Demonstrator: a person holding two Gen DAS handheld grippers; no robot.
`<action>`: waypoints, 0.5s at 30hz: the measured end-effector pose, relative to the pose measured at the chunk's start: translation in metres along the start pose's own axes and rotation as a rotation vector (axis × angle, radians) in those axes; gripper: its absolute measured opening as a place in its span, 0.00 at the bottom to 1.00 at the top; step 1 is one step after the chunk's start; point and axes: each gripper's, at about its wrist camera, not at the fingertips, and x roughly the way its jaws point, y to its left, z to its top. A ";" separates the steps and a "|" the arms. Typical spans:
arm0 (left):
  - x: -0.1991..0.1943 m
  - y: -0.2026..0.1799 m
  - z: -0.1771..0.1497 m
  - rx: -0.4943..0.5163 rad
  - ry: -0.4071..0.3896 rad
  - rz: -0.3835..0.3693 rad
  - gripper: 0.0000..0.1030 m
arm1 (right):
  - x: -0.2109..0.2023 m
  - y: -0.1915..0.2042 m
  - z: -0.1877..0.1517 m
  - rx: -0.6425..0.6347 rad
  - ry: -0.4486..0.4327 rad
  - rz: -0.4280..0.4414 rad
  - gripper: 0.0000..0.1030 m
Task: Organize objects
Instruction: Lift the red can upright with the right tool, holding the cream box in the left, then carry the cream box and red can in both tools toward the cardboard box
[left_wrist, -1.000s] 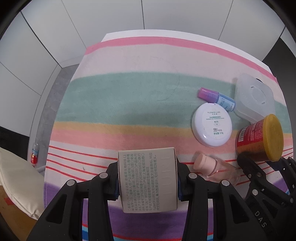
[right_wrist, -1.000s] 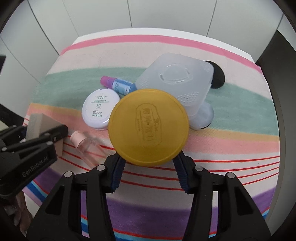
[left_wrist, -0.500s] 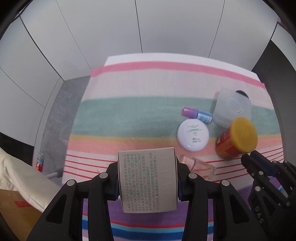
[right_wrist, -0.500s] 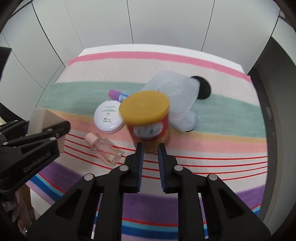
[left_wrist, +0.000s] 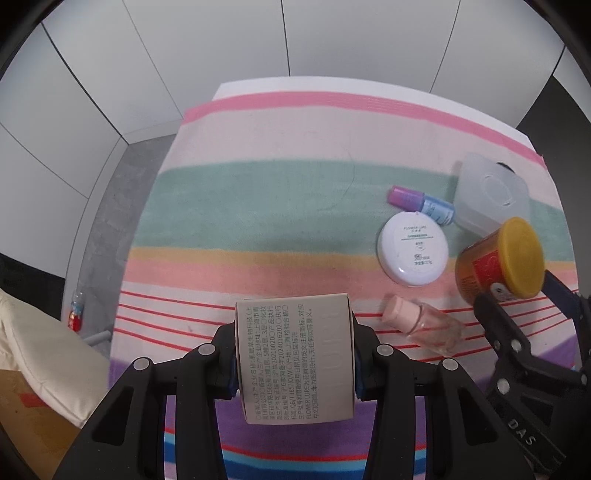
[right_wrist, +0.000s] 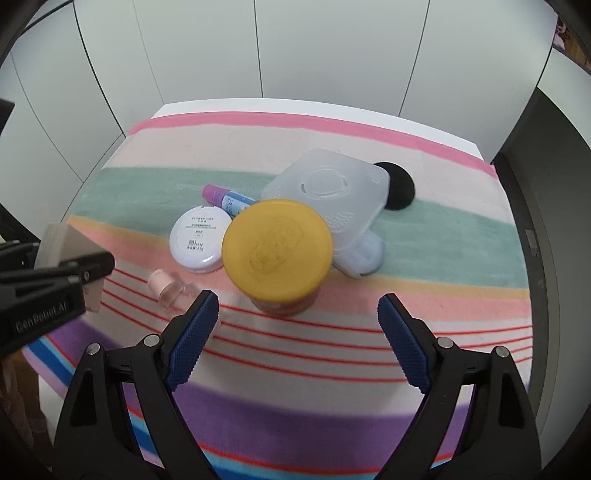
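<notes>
Two grippers, split jobs: my left gripper (left_wrist: 295, 363) clamps the printed box (left_wrist: 295, 360) aloft, awaiting placement, while my right gripper (right_wrist: 298, 334) — jaws just spread wide, empty — faces the yellow-lidded jar (right_wrist: 279, 254) at twelve o'clock, standing clustered beside the round compact (right_wrist: 199, 240).

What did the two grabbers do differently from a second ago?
The right gripper let go of the yellow-lidded jar, which now stands on the striped cloth; its jaws have just been opening and stand wide, with nothing between them. The left gripper kept its hold on the beige box. The white compact, small bottles and clear container stayed where they were.
</notes>
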 end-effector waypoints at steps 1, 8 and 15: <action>0.004 -0.001 0.000 0.001 0.003 -0.002 0.43 | 0.005 0.002 0.002 0.003 -0.003 0.004 0.87; 0.001 -0.003 -0.002 0.019 -0.005 -0.009 0.43 | 0.021 0.005 0.004 0.038 0.007 0.026 0.54; -0.041 -0.003 0.004 0.014 -0.057 -0.018 0.43 | -0.021 -0.002 0.011 0.060 -0.024 0.000 0.54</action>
